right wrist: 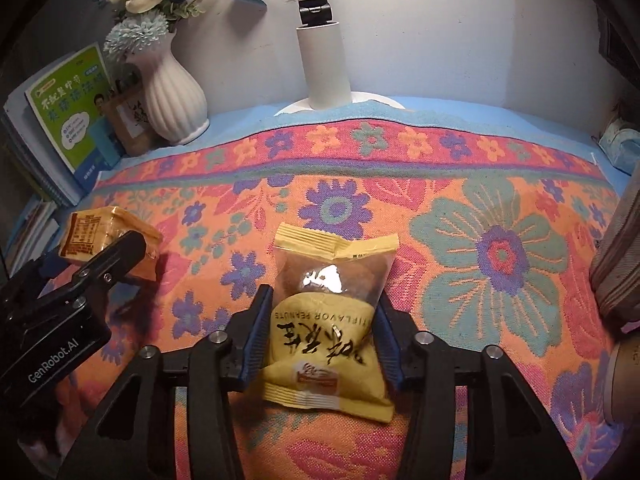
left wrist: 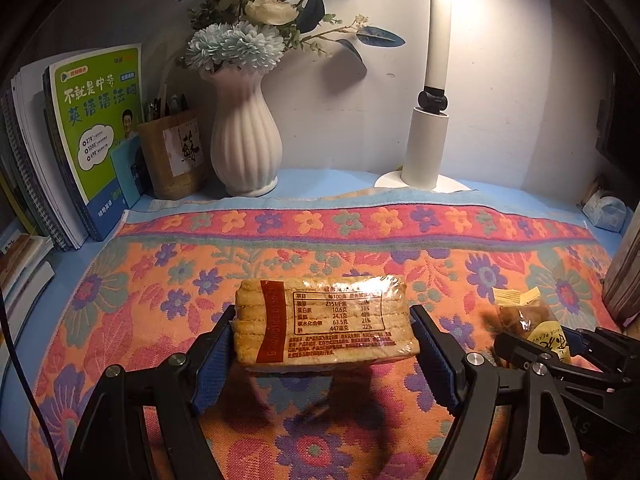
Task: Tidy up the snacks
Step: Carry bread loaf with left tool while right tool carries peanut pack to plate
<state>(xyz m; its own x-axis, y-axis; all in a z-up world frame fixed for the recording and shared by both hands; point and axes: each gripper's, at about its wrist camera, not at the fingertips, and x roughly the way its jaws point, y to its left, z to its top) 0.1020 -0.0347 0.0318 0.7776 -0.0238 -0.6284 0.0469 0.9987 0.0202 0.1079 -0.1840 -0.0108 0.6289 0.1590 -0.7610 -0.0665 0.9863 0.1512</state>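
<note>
Both handheld grippers are showing the same build: the left gripper and the right gripper are each wearing matte black angular linkage arms with triangular cut-outs, round silver screws sitting at the pivots, and ribbed blue pads lining the fingers. White "GenRobot.AI" lettering is running along the left gripper's black housing.
</note>
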